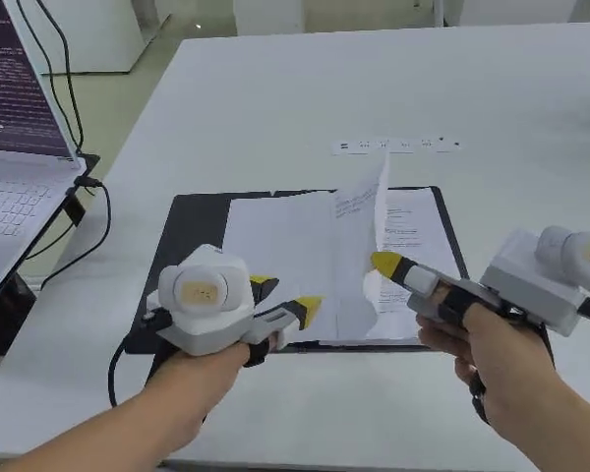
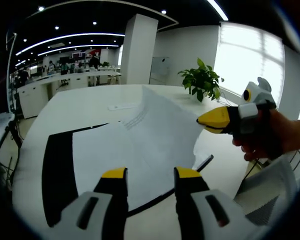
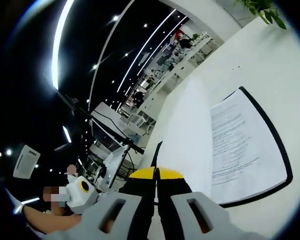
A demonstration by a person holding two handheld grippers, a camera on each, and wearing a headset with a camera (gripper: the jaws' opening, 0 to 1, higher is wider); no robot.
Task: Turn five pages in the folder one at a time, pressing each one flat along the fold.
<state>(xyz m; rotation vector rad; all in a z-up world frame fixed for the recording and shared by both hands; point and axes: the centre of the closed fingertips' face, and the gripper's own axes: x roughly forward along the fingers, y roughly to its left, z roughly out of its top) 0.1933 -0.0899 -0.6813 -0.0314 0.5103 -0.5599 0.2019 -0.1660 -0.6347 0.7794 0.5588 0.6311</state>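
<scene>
Jaws of right gripper (image 1: 386, 263) closed, pinching free edge of page (image 1: 359, 236), which stood upright mid-turn over fold. Jaws of left gripper (image 1: 287, 298) apart, empty, just above left-hand sheets (image 1: 275, 236). Folder (image 1: 192, 231) lay open on counter (image 1: 275, 88). Paper likely light, floppy, easily creased; gentle edge grip seemed best.

The raised page (image 1: 359, 246) stands upright between my left gripper (image 1: 285, 297) and right gripper (image 1: 383, 264), blocking a straight pass across the folder (image 1: 197, 226). Beyond the folder I see open table (image 1: 374, 79), broken by a thin white strip (image 1: 398, 145). A laptop (image 1: 10, 197) and cables (image 1: 110, 218) crowd the left edge.
</scene>
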